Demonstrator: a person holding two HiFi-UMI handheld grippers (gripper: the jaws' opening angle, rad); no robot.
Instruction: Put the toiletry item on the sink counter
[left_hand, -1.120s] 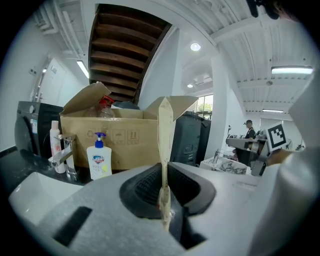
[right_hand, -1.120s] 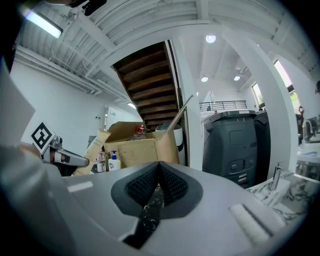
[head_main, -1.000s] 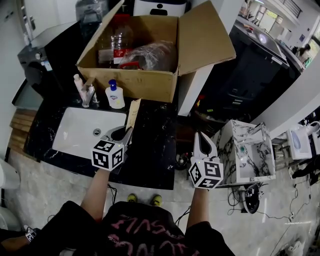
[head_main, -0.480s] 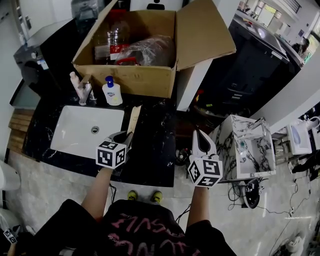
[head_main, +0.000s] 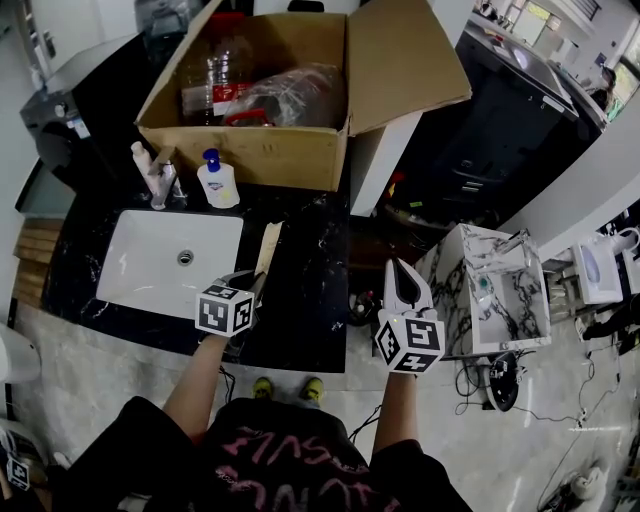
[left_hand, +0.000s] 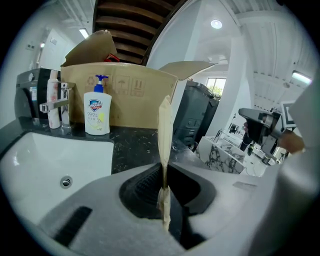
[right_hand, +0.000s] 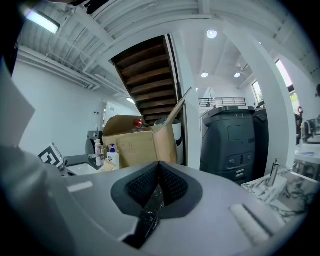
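The left gripper (left_hand: 164, 187) pinches a thin, flat beige toiletry packet (left_hand: 164, 132), held edge-up over the black marble surface (head_main: 310, 290) beside the white sink basin (head_main: 150, 270). I'd lay it flat, clear of the basin, before releasing. The right gripper (right_hand: 159, 182) is closed, empty.

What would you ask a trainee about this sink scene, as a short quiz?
1. What does the left gripper hold? A) a soap bottle B) a thin beige packet C) nothing
2. True or false: the pump soap bottle stands upright on the black counter, behind the white sink basin.
3. Are the jaws of the right gripper apart or together?

Key: 1 B; 2 true; 3 together, with nothing between them.
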